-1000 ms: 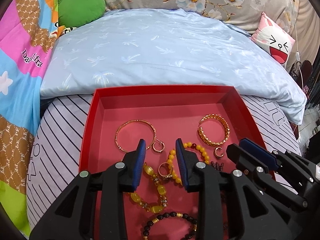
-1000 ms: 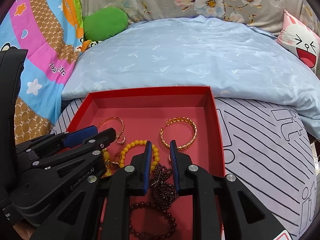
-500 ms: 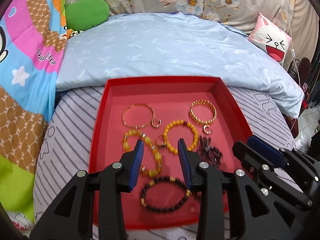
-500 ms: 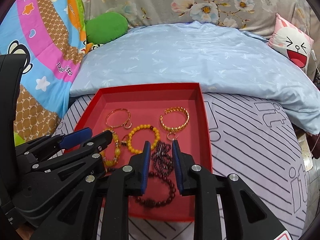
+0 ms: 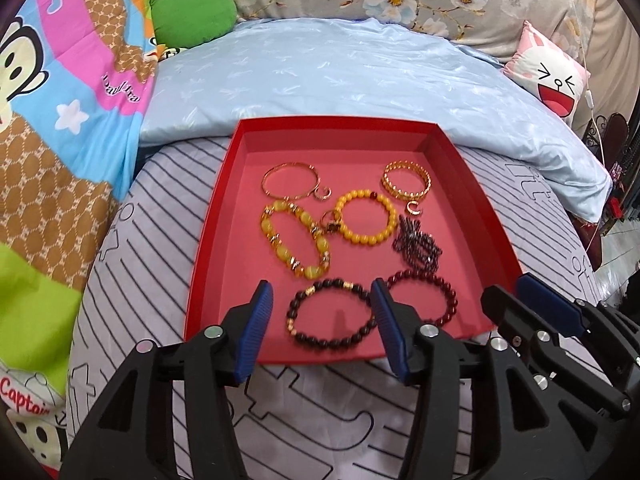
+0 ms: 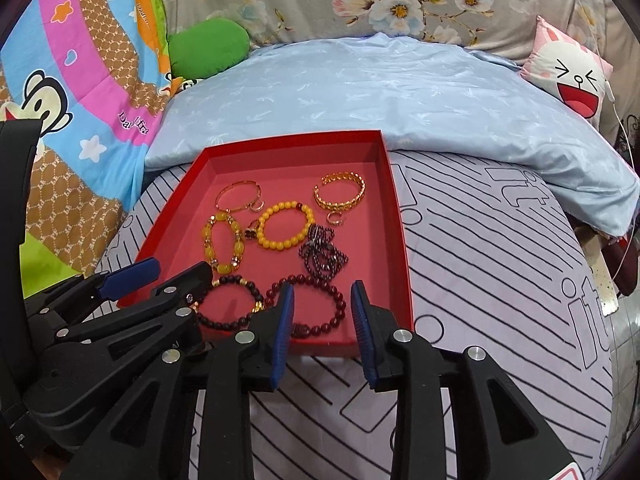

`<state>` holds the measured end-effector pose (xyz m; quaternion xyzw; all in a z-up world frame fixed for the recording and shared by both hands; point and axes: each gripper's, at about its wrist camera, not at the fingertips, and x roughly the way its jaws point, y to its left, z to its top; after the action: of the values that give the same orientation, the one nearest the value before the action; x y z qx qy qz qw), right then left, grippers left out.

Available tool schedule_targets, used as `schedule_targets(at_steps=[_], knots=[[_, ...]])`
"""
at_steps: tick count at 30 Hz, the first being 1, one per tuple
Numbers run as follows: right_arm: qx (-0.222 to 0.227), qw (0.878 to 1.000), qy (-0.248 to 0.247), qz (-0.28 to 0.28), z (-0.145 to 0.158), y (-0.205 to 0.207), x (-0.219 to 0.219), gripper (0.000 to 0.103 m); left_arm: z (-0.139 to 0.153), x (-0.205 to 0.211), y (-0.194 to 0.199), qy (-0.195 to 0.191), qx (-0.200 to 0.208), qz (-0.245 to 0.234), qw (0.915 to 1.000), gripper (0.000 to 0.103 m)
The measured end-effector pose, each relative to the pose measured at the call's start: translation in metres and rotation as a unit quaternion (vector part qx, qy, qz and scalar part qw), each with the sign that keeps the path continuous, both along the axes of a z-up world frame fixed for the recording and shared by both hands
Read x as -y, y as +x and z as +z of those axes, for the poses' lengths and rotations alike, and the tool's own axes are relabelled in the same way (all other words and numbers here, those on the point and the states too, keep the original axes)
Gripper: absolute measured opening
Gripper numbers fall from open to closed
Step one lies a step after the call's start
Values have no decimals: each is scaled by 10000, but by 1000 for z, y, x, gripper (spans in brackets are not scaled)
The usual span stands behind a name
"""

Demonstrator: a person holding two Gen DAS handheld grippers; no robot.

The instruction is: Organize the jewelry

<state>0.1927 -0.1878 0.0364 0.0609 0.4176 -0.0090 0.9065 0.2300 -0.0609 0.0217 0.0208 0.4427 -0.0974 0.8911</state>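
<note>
Fingers [image 5: 256,328] of both grippers spread, empty, red tray [image 5: 208,240] holding seven bracelets, three rings

Bracelets [image 5: 362,217] and rings [image 5: 322,194] lie in the tray [image 5: 208,248] on the bed [image 6: 500,272], before the quilt [image 5: 360,76].

A light blue quilt [image 5: 360,76] is spread across the bed, over a grey sheet with black line print [image 5: 152,248]. A green cushion [image 5: 192,14] and a pink rabbit-face pillow [image 5: 548,72] are seen behind it, beside a colourful cartoon blanket [image 5: 60,92].
</note>
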Motion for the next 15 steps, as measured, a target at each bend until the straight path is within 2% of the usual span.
schedule_targets(at_steps=[11, 15], knots=[[23, 9998, -144, -129, 3, -16, 3, 47, 0, -7, -14, 51, 2, 211, 9998, 65], [-2, 9998, -160, -147, 2, -18, 4, 48, 0, -10, -17, 74, -6, 253, 9997, 71]])
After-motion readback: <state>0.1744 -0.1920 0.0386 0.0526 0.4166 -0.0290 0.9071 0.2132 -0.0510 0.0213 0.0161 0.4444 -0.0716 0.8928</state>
